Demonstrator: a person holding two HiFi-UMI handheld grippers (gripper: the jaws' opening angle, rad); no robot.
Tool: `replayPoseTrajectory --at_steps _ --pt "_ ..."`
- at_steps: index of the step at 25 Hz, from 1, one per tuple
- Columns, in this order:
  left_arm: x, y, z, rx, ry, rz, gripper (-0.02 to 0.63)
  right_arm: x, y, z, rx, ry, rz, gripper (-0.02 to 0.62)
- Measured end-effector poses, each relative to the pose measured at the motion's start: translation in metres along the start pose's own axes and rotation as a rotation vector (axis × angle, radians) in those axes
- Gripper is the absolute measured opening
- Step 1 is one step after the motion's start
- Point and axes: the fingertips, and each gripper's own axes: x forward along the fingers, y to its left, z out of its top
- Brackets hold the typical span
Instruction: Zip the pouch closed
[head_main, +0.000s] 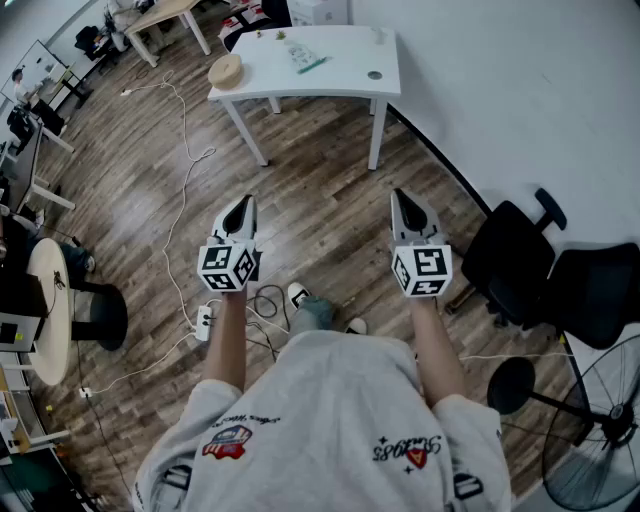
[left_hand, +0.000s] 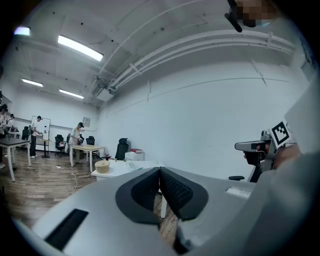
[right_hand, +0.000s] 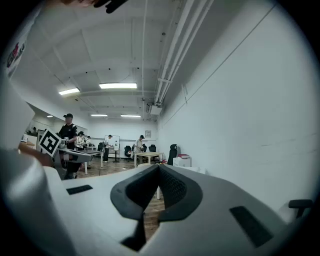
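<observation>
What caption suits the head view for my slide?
Shut and empty, the left tongs and right tongs point toward a white table across wood floor.

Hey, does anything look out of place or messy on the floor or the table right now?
Nothing looks spilled or damaged. The one untidy thing is a loose white cable snaking across the wood floor to a power strip by the person's shoes, possibly a trip hazard. The white table ahead looks orderly.

A white table (head_main: 345, 80) is seen on the wooden floor (head_main: 300, 190), well ahead of the fingers (head_main: 241, 214). On it are laid a round tan container (head_main: 226, 70), a pale pouch (head_main: 303, 56) and a small dark disc (head_main: 374, 75).
</observation>
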Motion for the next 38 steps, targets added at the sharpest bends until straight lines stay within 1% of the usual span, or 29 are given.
replayPoseTrajectory --at_steps 3,7,8,10,11,12,14,15,18,20,23,27,29,32,35,38 --pt "0.005 -0.011 -0.001 0.0 -0.006 0.006 0.006 -0.004 -0.01 -0.004 -0.003 0.011 0.029 -0.006" --pt "0.015 -0.02 -0.003 0.011 0.002 -0.002 0.008 -0.005 -0.013 -0.01 -0.013 0.031 0.051 0.023" --pt "0.017 -0.023 -0.004 0.017 0.006 -0.008 0.008 -0.005 -0.012 -0.012 -0.017 0.035 0.06 0.042" --pt "0.02 -0.028 -0.007 0.023 0.013 -0.013 0.011 -0.004 -0.007 -0.019 -0.033 0.051 0.087 0.134" --pt "0.02 -0.029 -0.011 0.019 0.019 -0.013 0.028 -0.003 -0.004 -0.024 -0.042 0.065 0.101 0.171" --pt "0.02 -0.029 -0.016 0.012 0.027 -0.011 0.075 -0.003 -0.001 -0.03 -0.048 0.082 0.111 0.203" --pt "0.018 -0.028 -0.026 0.0 0.037 0.008 0.189 -0.006 0.002 -0.039 -0.046 0.114 0.12 0.246" --pt "0.016 -0.027 -0.029 -0.001 0.035 0.025 0.22 -0.007 0.001 -0.04 -0.047 0.114 0.121 0.255" --pt "0.011 -0.025 -0.03 0.001 0.025 0.06 0.274 -0.009 -0.003 -0.042 -0.054 0.101 0.111 0.264" --pt "0.01 -0.024 -0.03 0.002 0.027 0.063 0.301 -0.008 -0.005 -0.042 -0.058 0.099 0.101 0.275" --pt "0.01 -0.026 -0.03 -0.004 0.027 0.052 0.305 -0.006 -0.008 -0.036 -0.052 0.075 0.09 0.276" --pt "0.007 -0.031 -0.026 -0.018 0.028 0.055 0.305 -0.007 -0.013 -0.028 0.007 0.026 0.094 0.278" --pt "0.007 -0.031 -0.022 -0.015 0.031 0.053 0.304 -0.001 -0.014 -0.023 0.02 0.009 0.1 0.278" --pt "0.01 -0.024 -0.019 -0.001 0.036 0.043 0.304 0.016 -0.012 -0.026 0.035 -0.003 0.101 0.278" --pt "0.023 -0.009 -0.023 -0.021 0.038 0.028 0.304 0.036 -0.007 -0.034 0.04 0.004 0.098 0.278" --pt "0.049 0.008 -0.027 -0.051 0.036 0.005 0.302 0.055 -0.005 -0.043 0.006 0.046 0.101 0.278"
